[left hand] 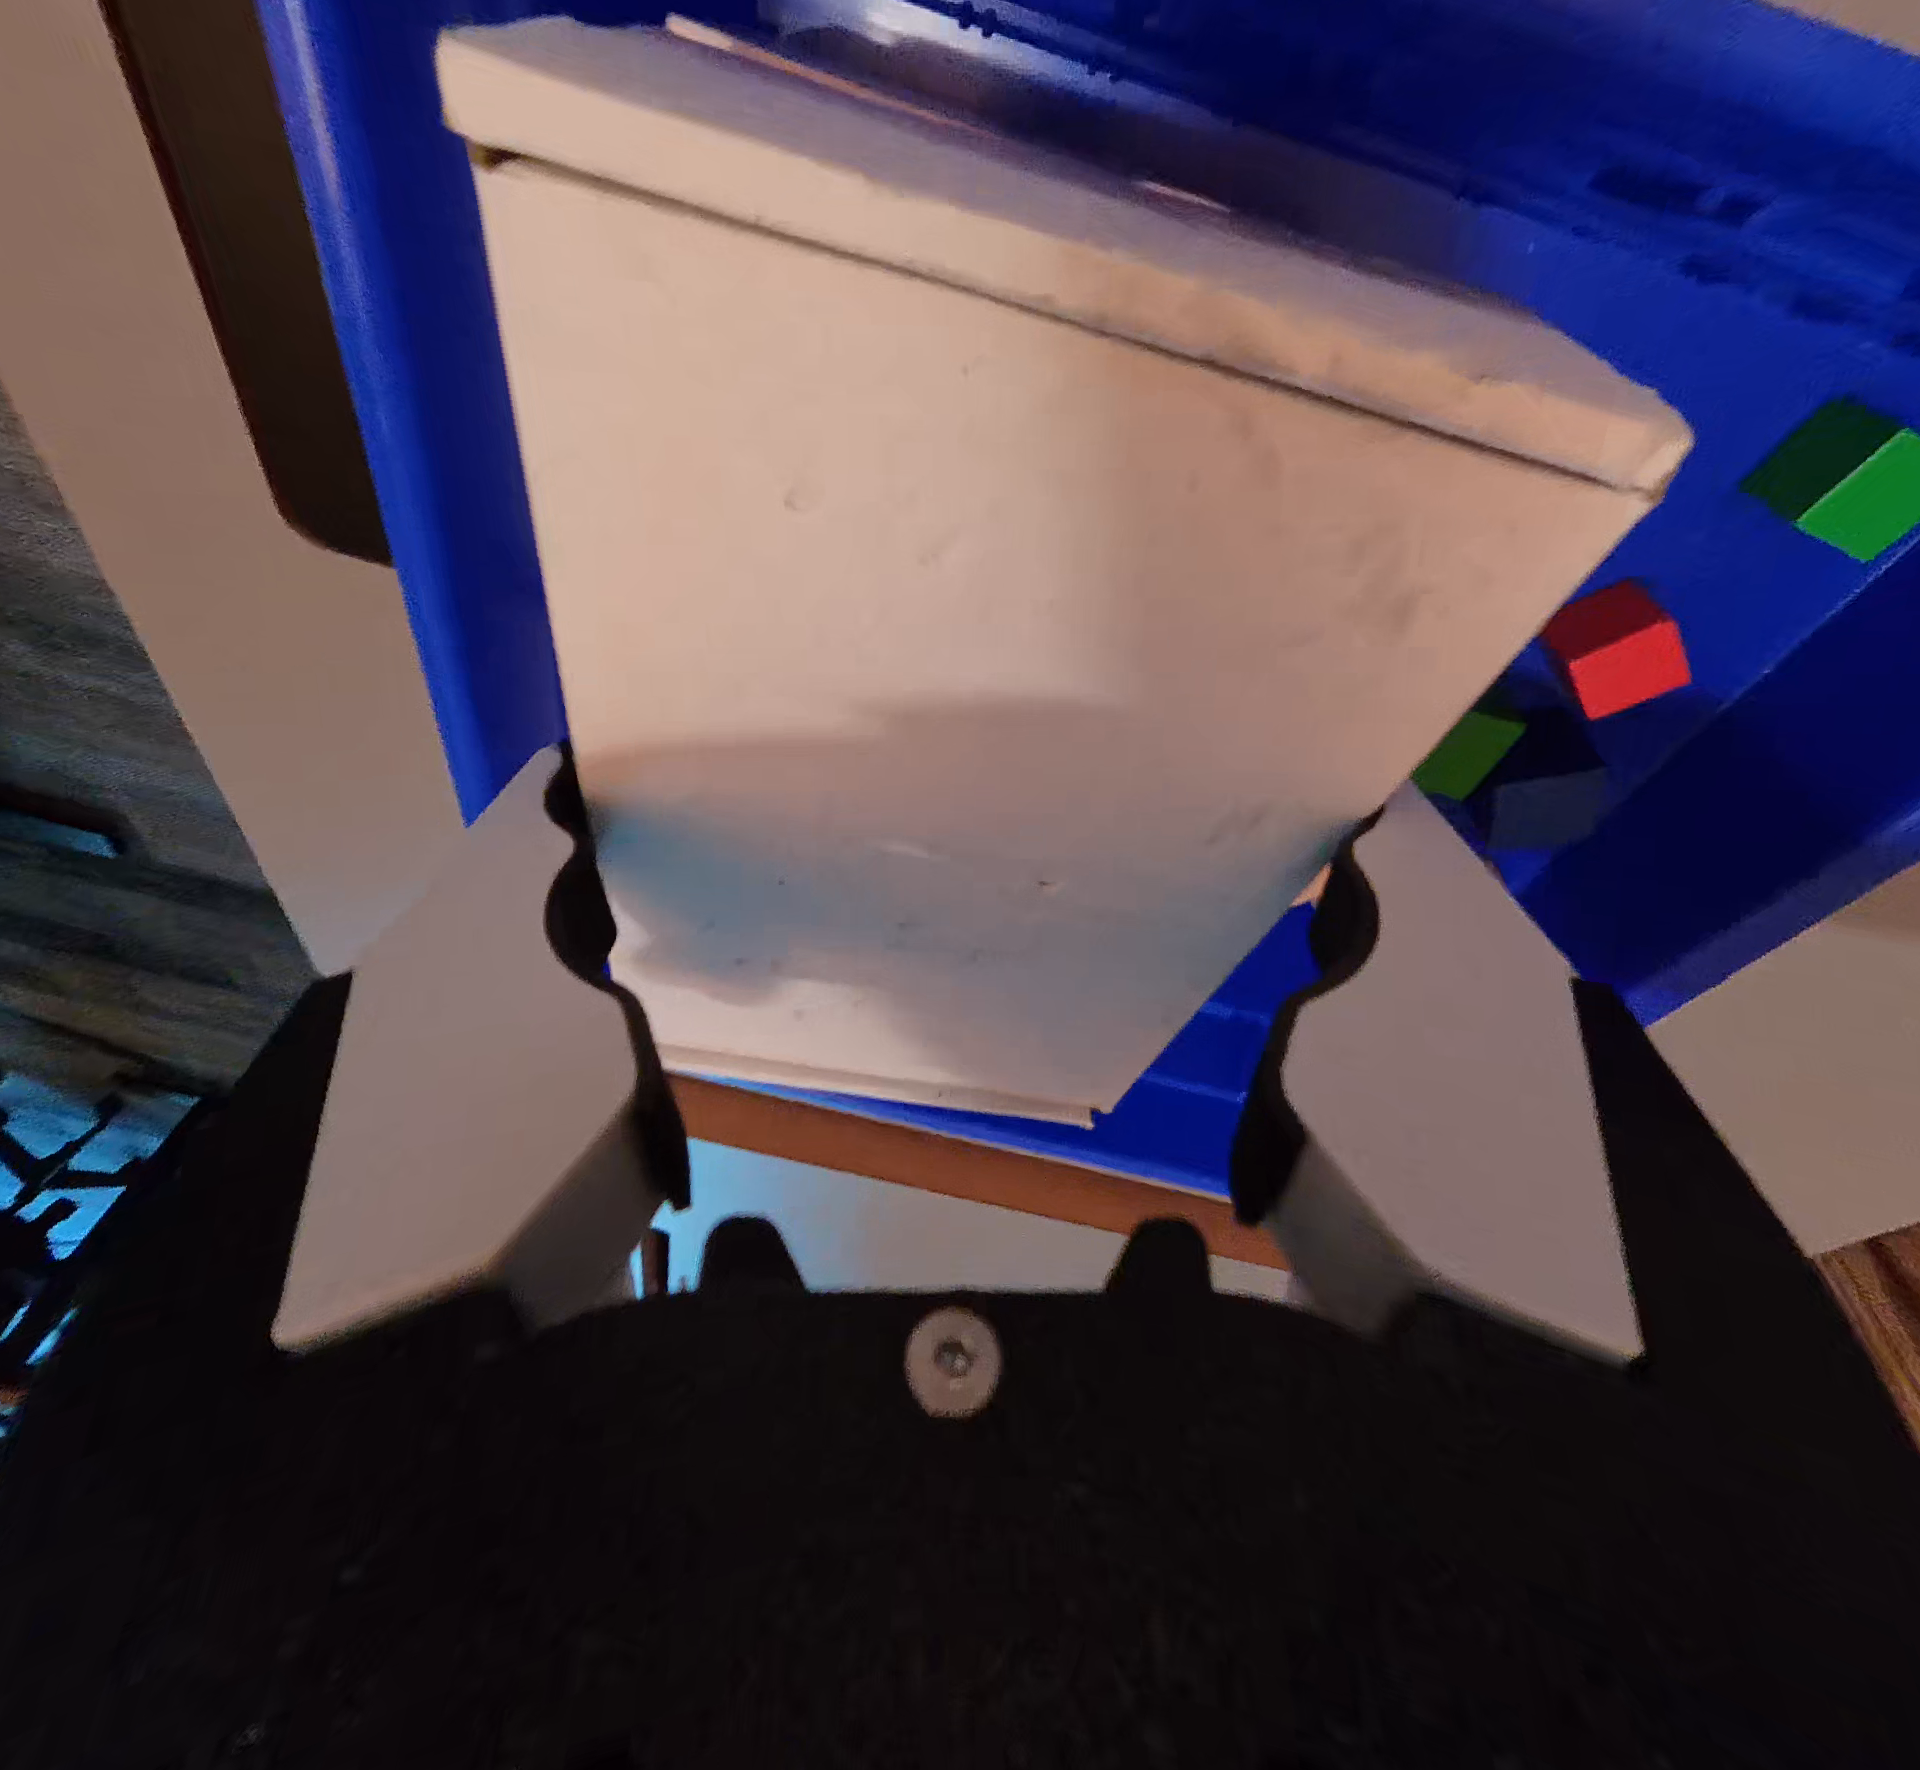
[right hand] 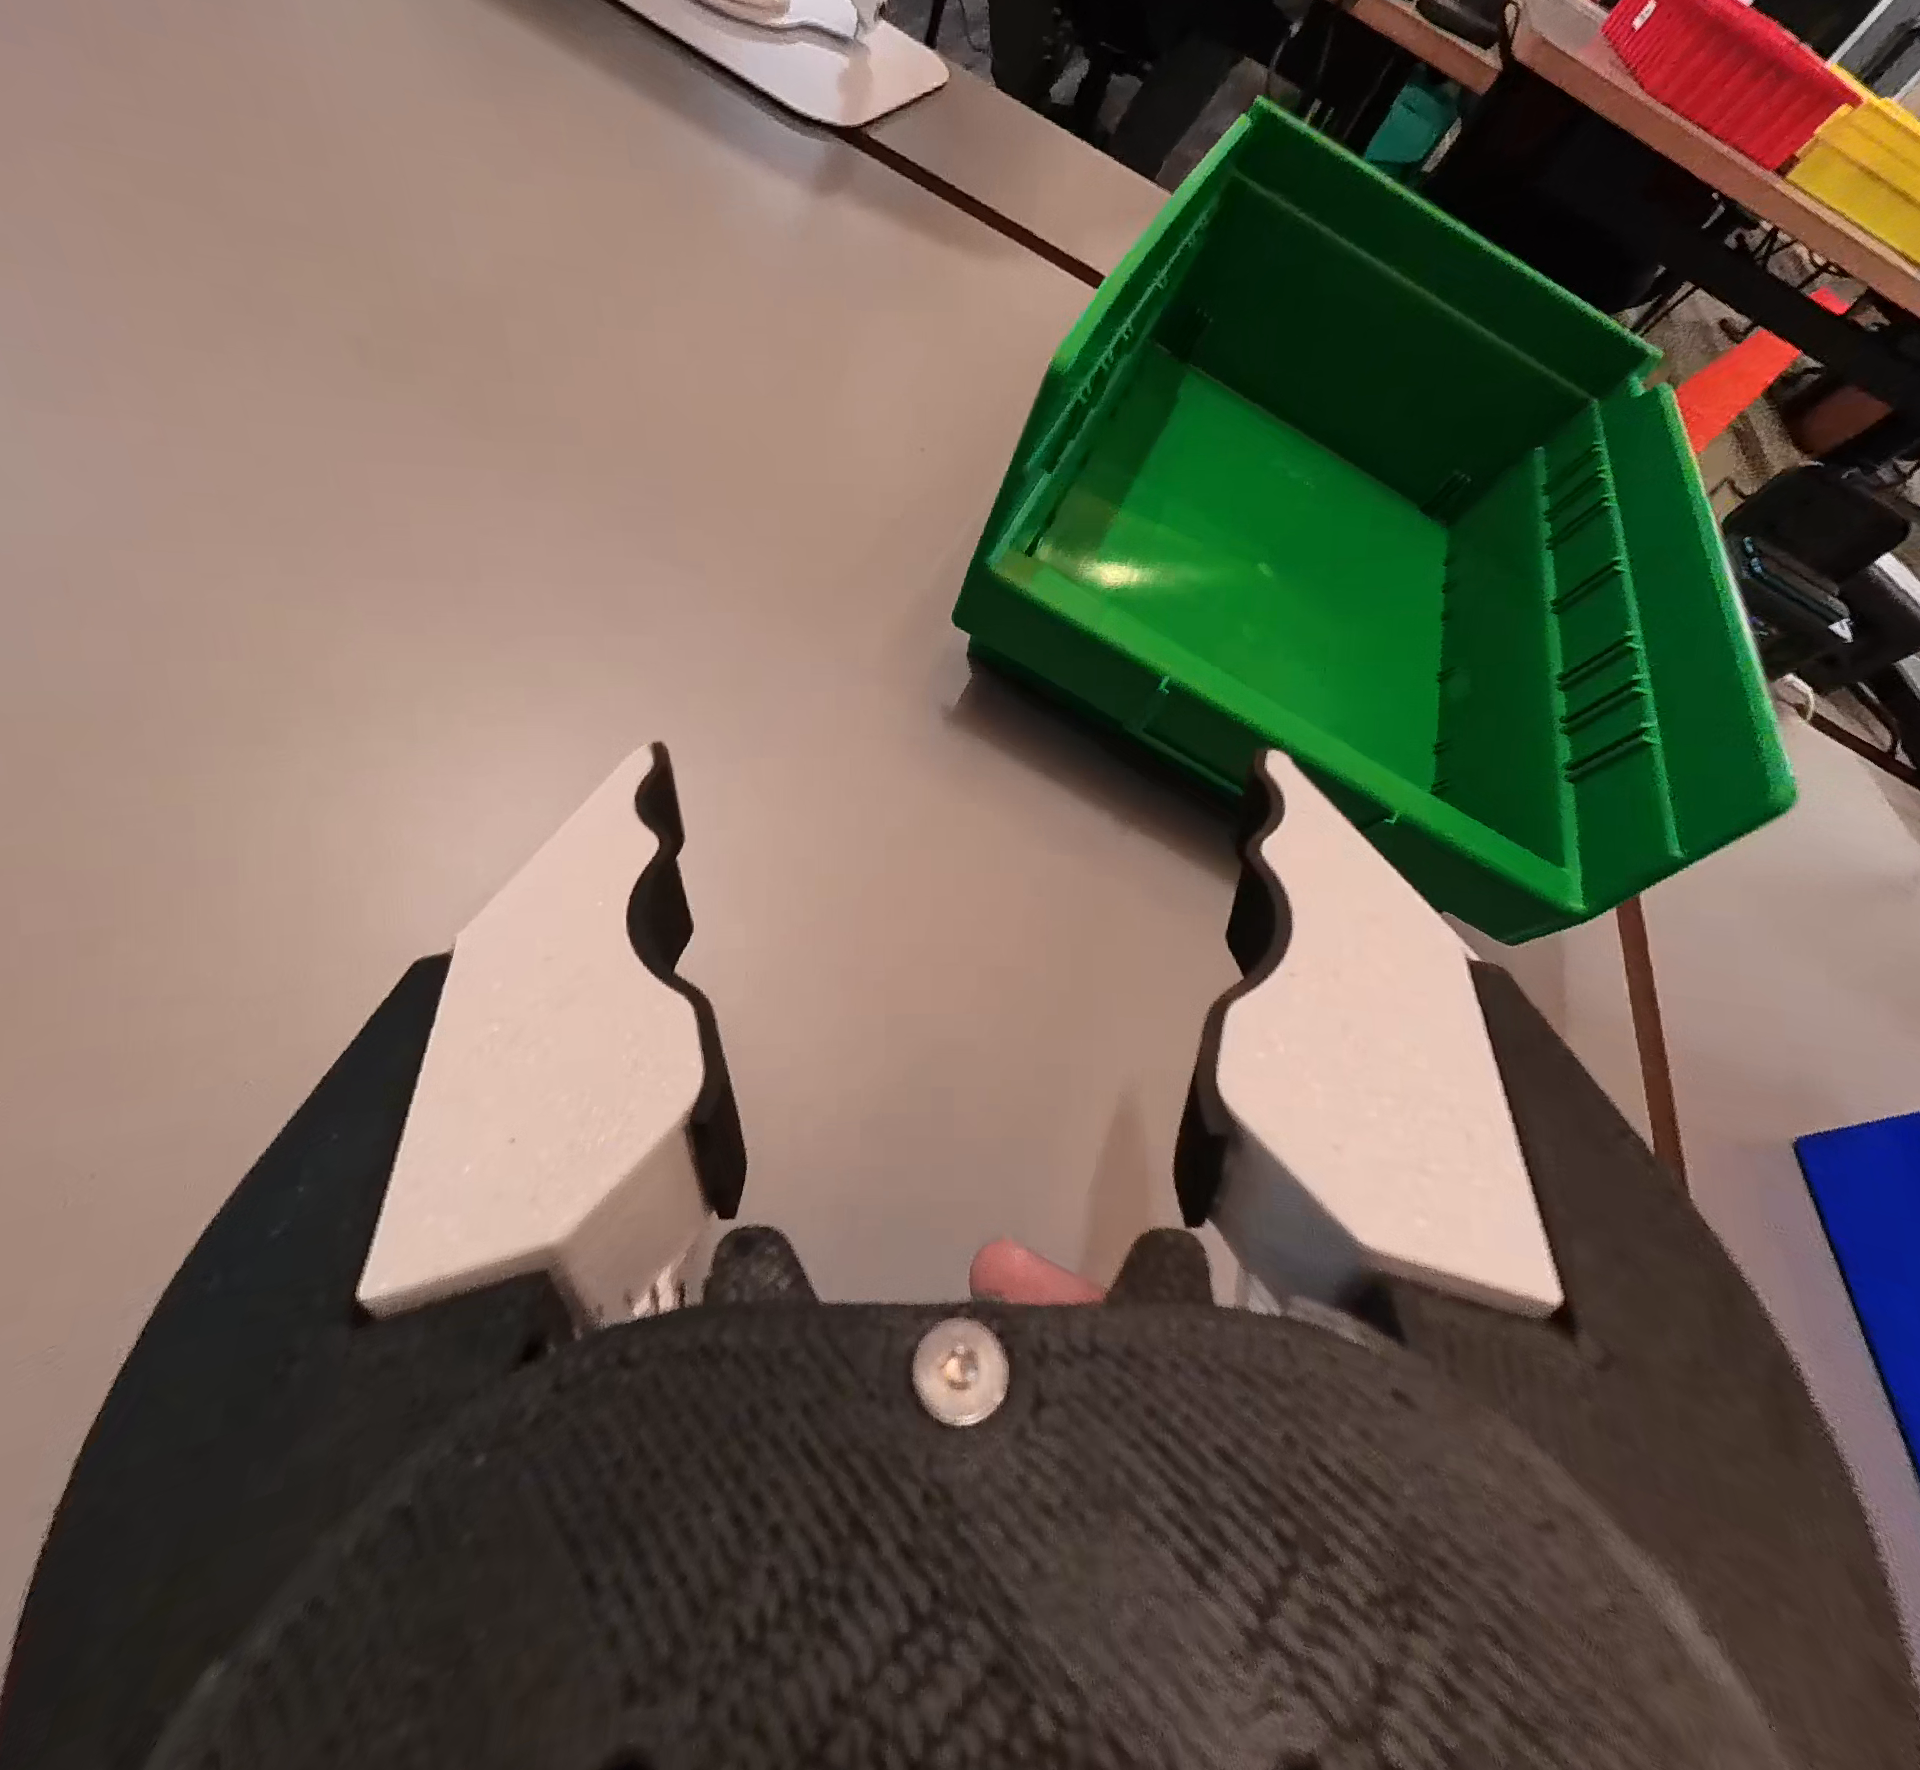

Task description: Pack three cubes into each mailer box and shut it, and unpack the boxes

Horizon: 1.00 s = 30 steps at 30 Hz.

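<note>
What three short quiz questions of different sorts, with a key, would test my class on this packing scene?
1. True or false: the left tool grips a closed white mailer box.
2. Which colour is the empty bin near the right tool: A blue, B green, C red?
3. Fill in: the red cube lies in the ___ bin.

Key: 1 true; 2 B; 3 blue.

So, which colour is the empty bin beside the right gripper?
Green; the bin shows best in the right wrist view.
</note>
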### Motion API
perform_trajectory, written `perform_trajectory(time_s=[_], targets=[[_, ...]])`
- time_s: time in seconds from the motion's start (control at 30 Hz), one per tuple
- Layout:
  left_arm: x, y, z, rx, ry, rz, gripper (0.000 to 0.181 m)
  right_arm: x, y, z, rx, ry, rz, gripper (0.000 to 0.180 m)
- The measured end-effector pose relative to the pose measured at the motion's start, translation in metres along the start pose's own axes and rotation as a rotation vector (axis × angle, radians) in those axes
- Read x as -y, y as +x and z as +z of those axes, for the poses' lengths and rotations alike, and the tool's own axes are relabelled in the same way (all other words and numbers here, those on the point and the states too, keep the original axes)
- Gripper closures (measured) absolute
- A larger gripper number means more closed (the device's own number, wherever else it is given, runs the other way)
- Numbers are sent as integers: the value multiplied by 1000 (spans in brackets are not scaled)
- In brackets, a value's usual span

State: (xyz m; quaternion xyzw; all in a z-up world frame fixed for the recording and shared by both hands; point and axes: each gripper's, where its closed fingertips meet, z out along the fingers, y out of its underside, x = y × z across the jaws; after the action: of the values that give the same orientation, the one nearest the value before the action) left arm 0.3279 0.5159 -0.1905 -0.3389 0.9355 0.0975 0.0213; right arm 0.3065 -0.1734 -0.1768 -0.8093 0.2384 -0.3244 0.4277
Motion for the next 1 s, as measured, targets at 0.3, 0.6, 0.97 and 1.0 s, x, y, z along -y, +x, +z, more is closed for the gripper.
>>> perform_trajectory(time_s=[0.3,0.6,0.97,1.0], targets=[[2,15,-108,192,26,0,45,9,0,-8,-16,17,-29,74],[131,183,-204,288,240,-18,45,24,-9,-7,2,78,-11,91],[268,369,-51,150,149,41,45,39,-15,-15,47,163,8,94],[274,374,-44,148,151,39,45,39,-13,-16,42,163,1,94]])
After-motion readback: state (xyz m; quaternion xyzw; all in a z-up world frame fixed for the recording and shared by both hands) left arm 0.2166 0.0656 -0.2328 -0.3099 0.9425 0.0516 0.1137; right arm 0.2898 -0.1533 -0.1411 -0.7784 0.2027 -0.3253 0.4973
